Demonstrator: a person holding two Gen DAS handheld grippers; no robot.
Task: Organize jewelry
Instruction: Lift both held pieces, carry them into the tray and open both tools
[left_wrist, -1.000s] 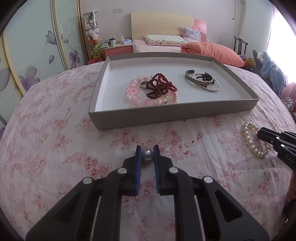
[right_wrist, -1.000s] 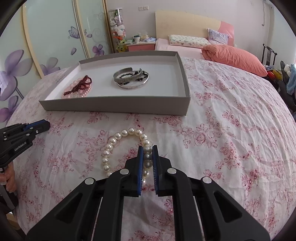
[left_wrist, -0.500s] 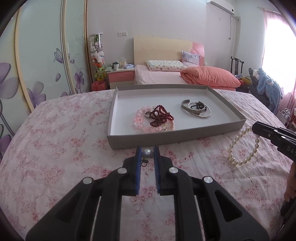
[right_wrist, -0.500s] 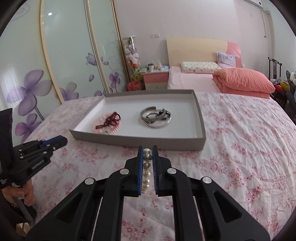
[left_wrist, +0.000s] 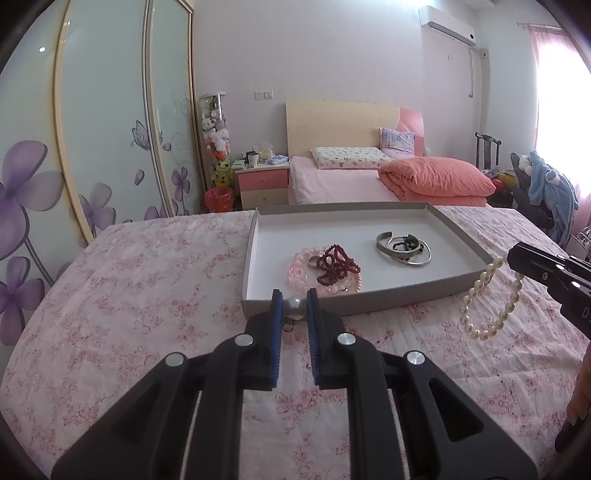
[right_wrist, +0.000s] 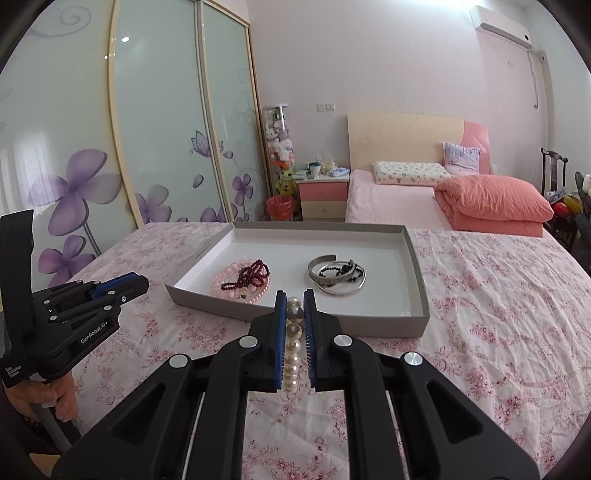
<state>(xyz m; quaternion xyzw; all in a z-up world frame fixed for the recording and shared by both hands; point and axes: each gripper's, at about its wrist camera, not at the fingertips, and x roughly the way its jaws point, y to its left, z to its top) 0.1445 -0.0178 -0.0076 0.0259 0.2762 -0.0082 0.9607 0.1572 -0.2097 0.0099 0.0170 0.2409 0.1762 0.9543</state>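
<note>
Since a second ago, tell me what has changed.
Both grippers rose off the bedspread, each keeping its grip. The right gripper lifted the pearl bracelet, which now dangles clear of the cloth. The left gripper carried its single pearl up. The tray and its jewelry stayed put.

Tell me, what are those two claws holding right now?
Left hand-held gripper shut on a single pearl piece. Right hand-held gripper shut on the pearl bracelet, dangling clear of the bedspread. Grey tray ahead, nothing in the way.
</note>
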